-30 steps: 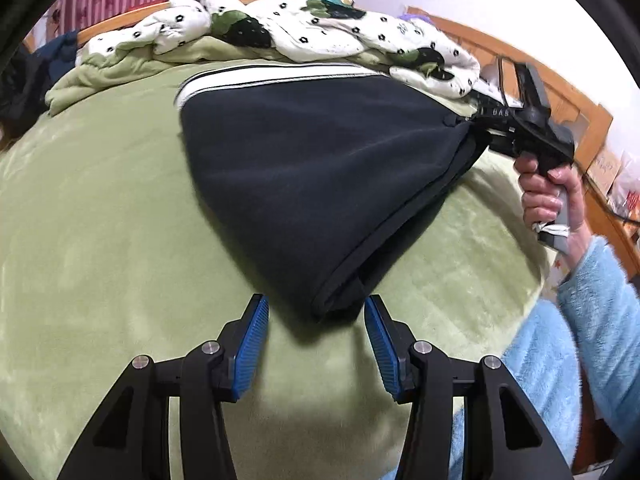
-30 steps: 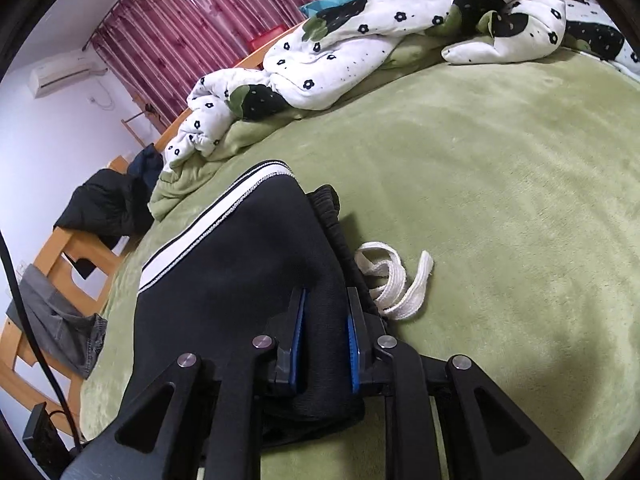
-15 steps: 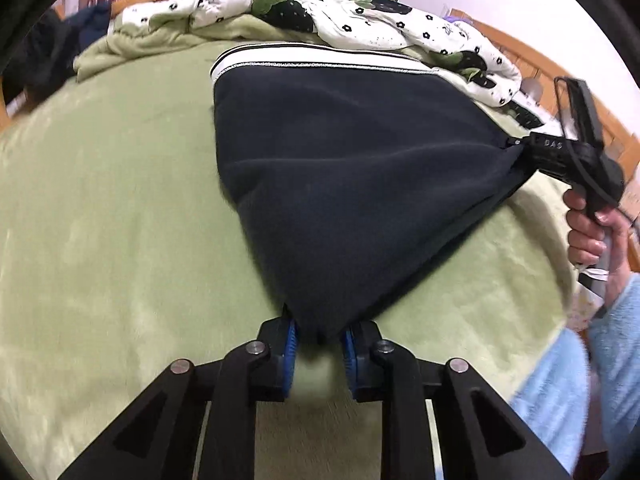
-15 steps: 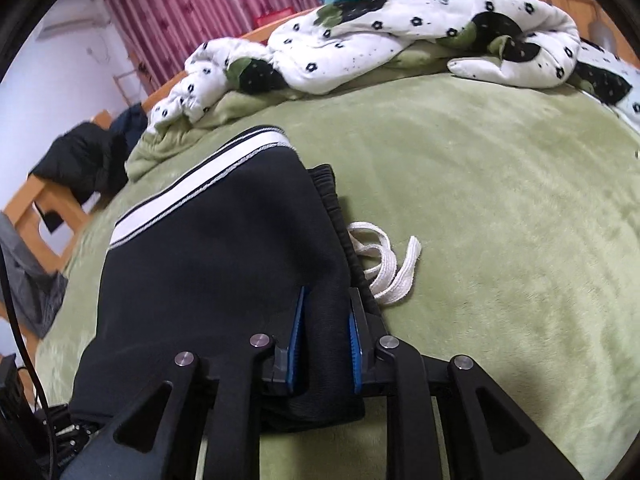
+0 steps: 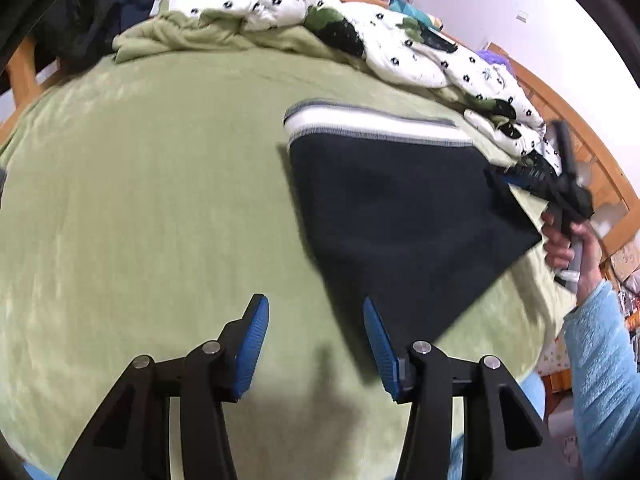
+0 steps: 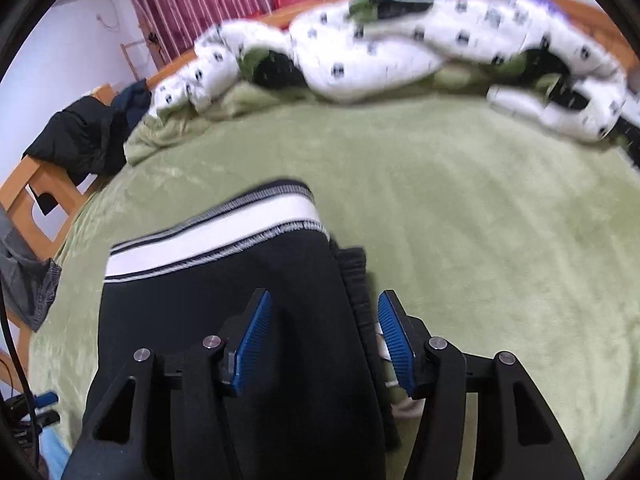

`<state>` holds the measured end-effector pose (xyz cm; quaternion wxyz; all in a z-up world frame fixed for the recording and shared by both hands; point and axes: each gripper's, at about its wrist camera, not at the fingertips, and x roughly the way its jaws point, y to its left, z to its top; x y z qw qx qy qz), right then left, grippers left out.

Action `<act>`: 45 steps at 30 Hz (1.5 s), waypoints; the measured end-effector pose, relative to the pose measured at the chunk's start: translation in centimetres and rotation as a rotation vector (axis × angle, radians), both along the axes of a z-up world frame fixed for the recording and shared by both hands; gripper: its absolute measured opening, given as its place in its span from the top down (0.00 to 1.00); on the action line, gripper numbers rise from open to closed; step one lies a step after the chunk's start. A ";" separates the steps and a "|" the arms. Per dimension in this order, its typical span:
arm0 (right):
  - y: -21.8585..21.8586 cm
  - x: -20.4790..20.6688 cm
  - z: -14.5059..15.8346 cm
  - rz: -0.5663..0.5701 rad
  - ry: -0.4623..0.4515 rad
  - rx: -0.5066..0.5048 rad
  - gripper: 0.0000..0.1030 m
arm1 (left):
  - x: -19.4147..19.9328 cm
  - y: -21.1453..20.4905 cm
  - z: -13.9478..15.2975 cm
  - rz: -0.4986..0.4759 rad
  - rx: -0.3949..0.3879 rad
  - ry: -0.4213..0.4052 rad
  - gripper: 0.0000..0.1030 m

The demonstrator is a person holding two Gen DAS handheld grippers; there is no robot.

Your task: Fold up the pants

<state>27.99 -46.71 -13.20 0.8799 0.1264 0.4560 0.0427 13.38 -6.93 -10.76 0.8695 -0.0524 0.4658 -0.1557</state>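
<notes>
The folded black pants (image 5: 400, 208) with a white-striped cuff (image 5: 372, 126) lie on the green bed blanket (image 5: 160, 200). My left gripper (image 5: 316, 338) is open and empty, just left of the pants' near corner. In the right wrist view the pants (image 6: 224, 320) lie under my right gripper (image 6: 324, 336), which is open with its blue pads on either side of the waistband edge (image 6: 354, 280). The right gripper also shows in the left wrist view (image 5: 560, 188), at the pants' far right corner.
A white flowered quilt (image 5: 360, 32) is heaped along the bed's far side. Dark clothes (image 6: 80, 140) hang on a wooden chair at the left. The wooden bed frame (image 5: 592, 160) runs along the right. Red curtains hang behind.
Both grippers have opened and let go of the pants. The left gripper has moved left off the corner. The pants now lie flat on the blanket.
</notes>
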 end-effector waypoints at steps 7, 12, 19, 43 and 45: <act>-0.6 0.4 -3.1 0.046 0.020 0.048 0.41 | 6.8 -2.3 -2.8 -0.021 -0.077 0.012 0.52; 1.3 1.6 -3.5 0.112 0.057 -0.029 0.39 | 11.7 -3.1 -7.1 0.017 -0.150 0.128 0.51; -1.5 2.1 -5.3 0.138 0.107 0.216 0.38 | 12.8 -2.0 -9.0 0.043 -0.371 0.199 0.69; 14.4 -4.7 -3.6 0.042 -0.042 0.262 0.71 | 12.1 12.5 -4.8 0.130 -0.218 0.135 0.79; 13.0 -4.7 -4.2 0.034 -0.008 0.354 0.70 | 12.0 12.1 -6.4 0.135 -0.197 0.141 0.66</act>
